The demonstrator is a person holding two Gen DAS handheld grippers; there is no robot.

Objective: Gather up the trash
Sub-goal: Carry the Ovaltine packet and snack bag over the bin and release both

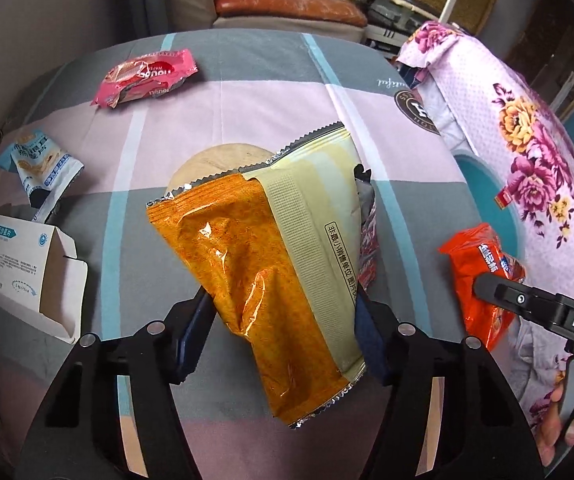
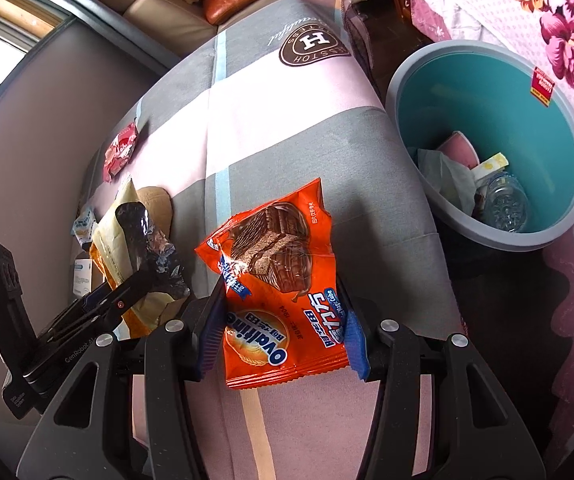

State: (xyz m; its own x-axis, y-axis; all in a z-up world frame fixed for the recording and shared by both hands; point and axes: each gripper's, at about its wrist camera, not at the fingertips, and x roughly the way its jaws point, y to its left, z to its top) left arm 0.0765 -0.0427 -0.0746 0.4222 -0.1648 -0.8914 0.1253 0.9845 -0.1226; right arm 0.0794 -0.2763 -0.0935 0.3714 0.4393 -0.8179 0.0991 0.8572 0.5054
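My left gripper (image 1: 283,320) is shut on an orange-and-cream snack wrapper (image 1: 263,264) and holds it above the checked cloth; it also shows in the right wrist view (image 2: 127,240). My right gripper (image 2: 283,328) is shut on an orange Ovaltine wrapper (image 2: 275,280), which shows at the right of the left wrist view (image 1: 483,272). A teal trash bin (image 2: 487,92) with some litter inside stands to the right of the table. On the cloth lie a pink wafer wrapper (image 1: 147,76), a blue-white wrapper (image 1: 39,164) and an open white carton (image 1: 27,268).
The table is covered by a grey, pink and blue checked cloth (image 1: 271,92). A floral-covered piece of furniture (image 1: 519,128) stands on the right beside the bin. A sofa with cushions (image 1: 287,4) stands beyond the table's far edge.
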